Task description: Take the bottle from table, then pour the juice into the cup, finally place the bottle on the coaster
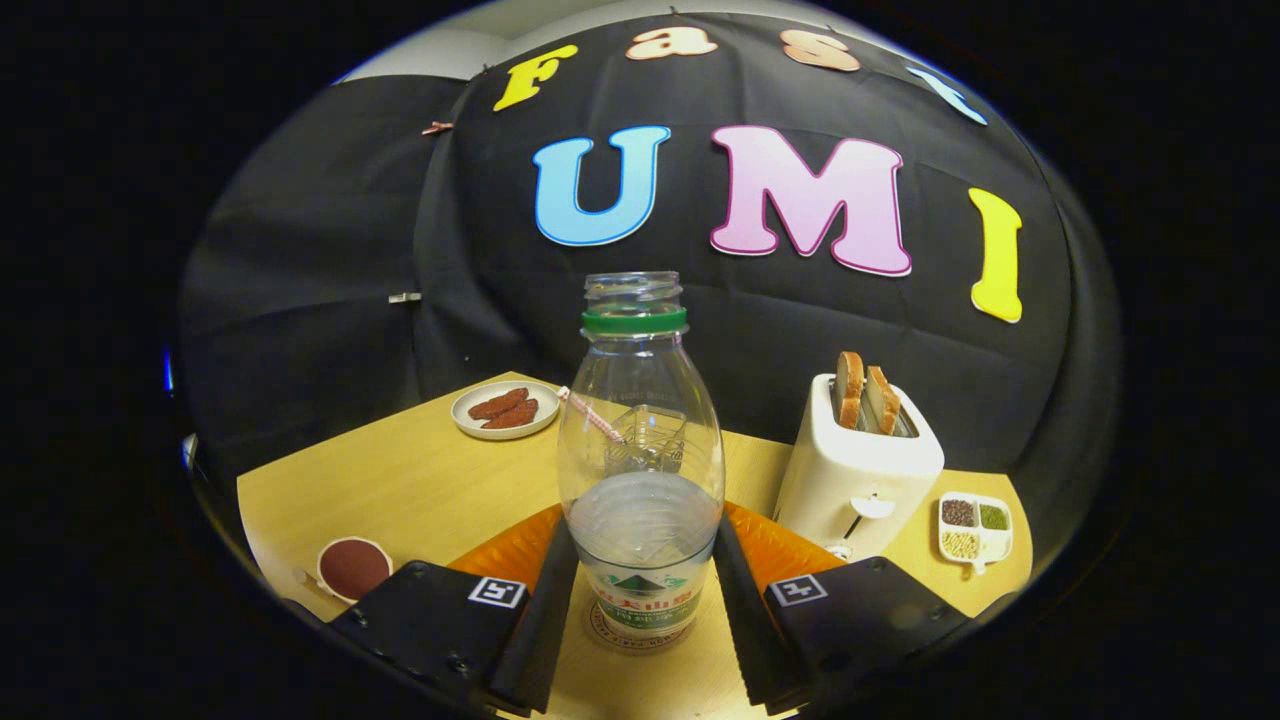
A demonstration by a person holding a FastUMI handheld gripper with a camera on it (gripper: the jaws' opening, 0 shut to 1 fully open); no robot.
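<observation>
Clear bottle (640,470) between hand-held gripper (640,610) fingers

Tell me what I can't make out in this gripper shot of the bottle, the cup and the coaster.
- Cup: seen only through the clear bottle, so its shape and fill are distorted.
- Coaster: mostly covered by the bottle base, gripper view.
- Tongs: fingers flank the bottle; whether both press on it is unclear.
- Sectioned dish beside the toaster: contents too small to identify.

Bottle (641,480) upright between the gripper (640,610) fingers, toaster (860,470) right, plate (505,409) behind-left
</observation>
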